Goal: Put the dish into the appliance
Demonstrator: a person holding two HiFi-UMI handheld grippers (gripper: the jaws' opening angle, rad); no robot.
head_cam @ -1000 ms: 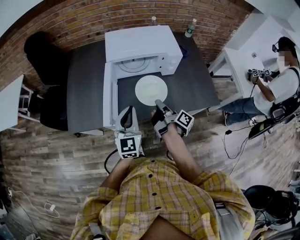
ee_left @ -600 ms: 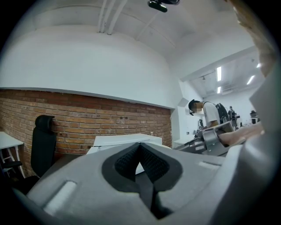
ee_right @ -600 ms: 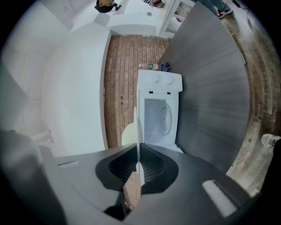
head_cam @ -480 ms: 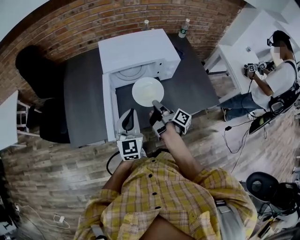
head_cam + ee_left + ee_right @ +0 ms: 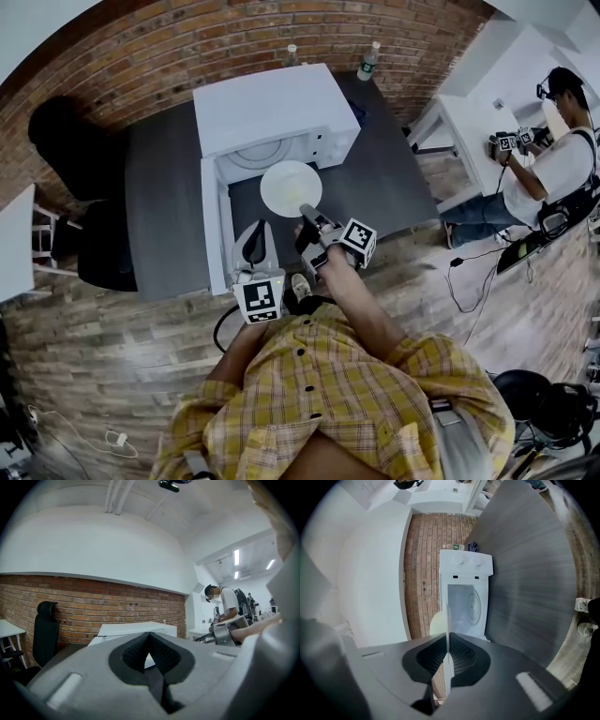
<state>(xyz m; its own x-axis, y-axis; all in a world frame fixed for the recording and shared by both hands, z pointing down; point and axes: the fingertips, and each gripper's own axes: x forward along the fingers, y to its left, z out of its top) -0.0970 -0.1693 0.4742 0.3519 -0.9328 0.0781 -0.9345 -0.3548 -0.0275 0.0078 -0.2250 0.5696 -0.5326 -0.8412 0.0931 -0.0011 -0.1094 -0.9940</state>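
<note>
Currently my right gripper (image 5: pixel 309 216) grips the near rim of the plate (image 5: pixel 291 187), holding it level at 12 o'clock before the open microwave (image 5: pixel 272 108), I judge for sliding in; my left gripper (image 5: pixel 255 246), closed and empty, hangs at 7 o'clock of it.

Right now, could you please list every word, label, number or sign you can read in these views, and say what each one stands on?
No text in these views can be read.
Marks on the microwave control panel: too small to read.
Labels on the two bottles: too small to read.
Marker cubes: square patterns only, no letters or numbers.
</note>
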